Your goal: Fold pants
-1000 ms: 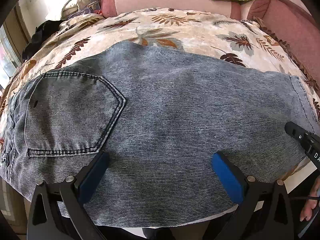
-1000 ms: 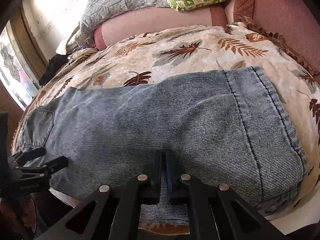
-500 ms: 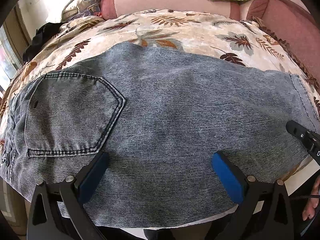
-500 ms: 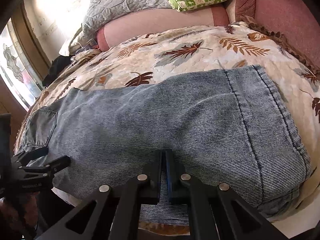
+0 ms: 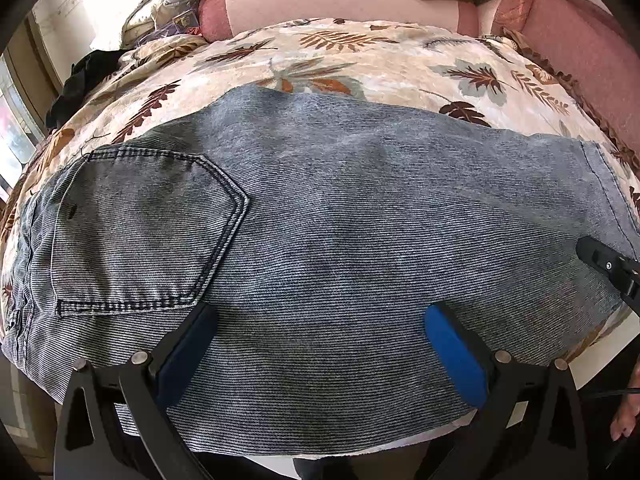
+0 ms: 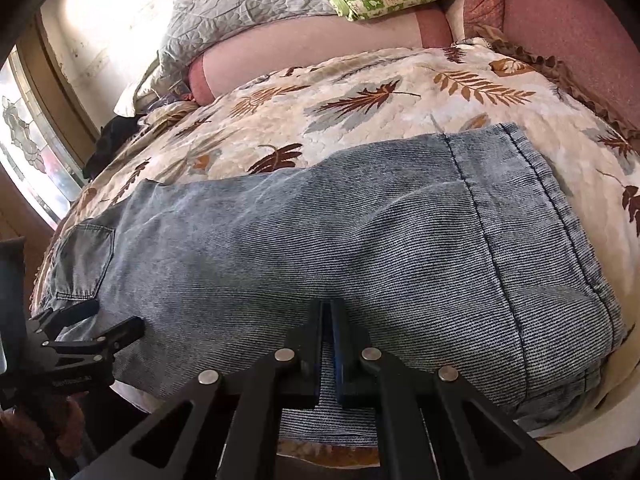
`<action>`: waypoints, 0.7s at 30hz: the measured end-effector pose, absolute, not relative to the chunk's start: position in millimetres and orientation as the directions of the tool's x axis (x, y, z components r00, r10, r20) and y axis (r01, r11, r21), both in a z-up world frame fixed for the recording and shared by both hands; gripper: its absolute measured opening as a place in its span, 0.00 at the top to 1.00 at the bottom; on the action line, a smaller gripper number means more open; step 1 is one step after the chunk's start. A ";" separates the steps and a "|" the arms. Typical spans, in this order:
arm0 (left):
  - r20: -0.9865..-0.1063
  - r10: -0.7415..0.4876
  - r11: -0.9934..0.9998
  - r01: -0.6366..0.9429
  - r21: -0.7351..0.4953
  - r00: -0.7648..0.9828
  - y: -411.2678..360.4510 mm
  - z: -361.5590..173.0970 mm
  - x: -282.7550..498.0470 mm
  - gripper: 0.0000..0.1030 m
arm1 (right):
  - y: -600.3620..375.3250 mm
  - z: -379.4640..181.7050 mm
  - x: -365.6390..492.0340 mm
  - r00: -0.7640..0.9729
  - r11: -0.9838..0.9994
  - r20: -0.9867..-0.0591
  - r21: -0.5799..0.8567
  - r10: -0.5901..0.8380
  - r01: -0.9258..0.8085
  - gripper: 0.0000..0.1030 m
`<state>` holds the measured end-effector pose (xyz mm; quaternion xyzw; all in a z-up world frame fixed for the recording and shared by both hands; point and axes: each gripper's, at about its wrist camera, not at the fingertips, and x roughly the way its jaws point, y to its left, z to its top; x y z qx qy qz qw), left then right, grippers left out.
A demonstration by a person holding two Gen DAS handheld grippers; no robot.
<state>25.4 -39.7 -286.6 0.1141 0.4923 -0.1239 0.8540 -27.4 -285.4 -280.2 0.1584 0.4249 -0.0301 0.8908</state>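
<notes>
Directly beneath left gripper (image 5: 318, 346), pants (image 5: 340, 216), flat on bedspread (image 5: 380, 60)

Strong daylight pours in from a window (image 6: 28, 156) at the far left, blowing the wall (image 6: 120, 4) beside it out to white glare while the pants (image 5: 340, 240) stay evenly lit and sharply in focus. Soft shadow gathers under the near fingers (image 5: 456, 348). Fisheye distortion bows the bed (image 5: 400, 60) and darkens every corner.
</notes>
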 end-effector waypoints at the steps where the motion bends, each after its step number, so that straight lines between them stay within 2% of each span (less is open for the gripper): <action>1: -0.869 -0.099 0.943 0.325 0.074 0.484 -39.6 -286.7 25.5 0.00 | -285.7 -280.2 -27.0 0.636 0.948 -0.767 0.256 0.080 0.189 0.94; 21: -0.875 -0.089 0.942 0.325 0.080 0.476 -40.2 -286.9 26.3 0.00 | -289.0 -281.1 -25.2 0.635 0.940 -0.766 0.280 0.098 0.193 0.94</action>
